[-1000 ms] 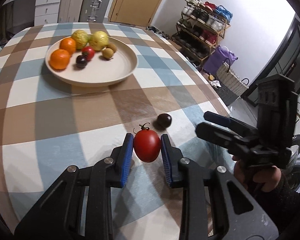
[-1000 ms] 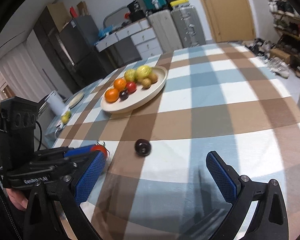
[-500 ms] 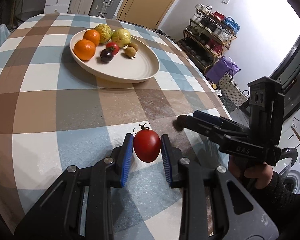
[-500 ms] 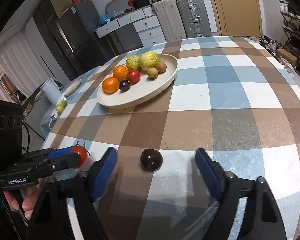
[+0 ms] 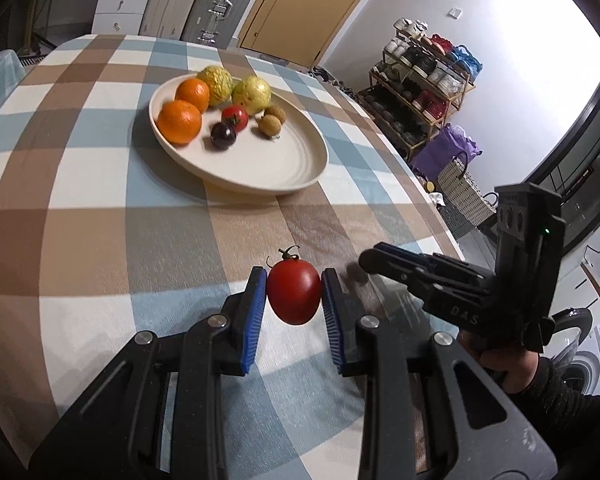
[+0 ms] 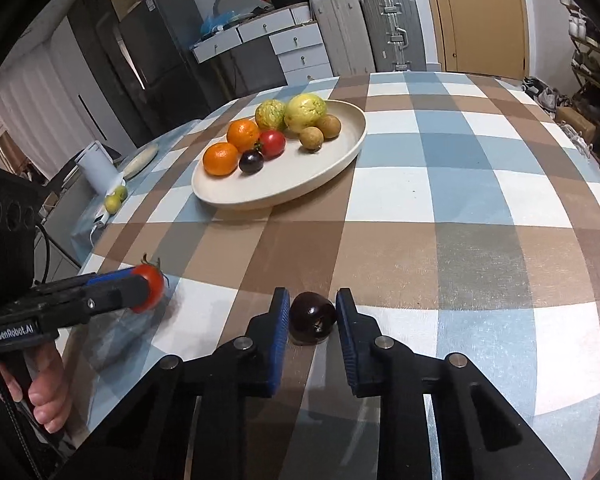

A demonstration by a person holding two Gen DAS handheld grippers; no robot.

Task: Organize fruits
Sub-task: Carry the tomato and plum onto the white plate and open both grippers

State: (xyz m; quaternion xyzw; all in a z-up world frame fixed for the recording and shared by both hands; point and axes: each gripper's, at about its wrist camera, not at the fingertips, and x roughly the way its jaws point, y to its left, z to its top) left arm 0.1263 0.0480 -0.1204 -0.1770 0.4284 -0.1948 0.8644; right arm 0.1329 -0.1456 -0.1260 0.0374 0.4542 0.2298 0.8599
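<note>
Your right gripper closed on dark plum; left gripper clamps red tomato. Both remain undelivered to plate; seven fruits already there.

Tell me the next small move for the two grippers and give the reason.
Probably lift both and carry them toward the plate. The left gripper is shut on the red tomato, the right gripper on the dark tomato, which looks still down on the tablecloth. The plate has bare room at its near side.
</note>
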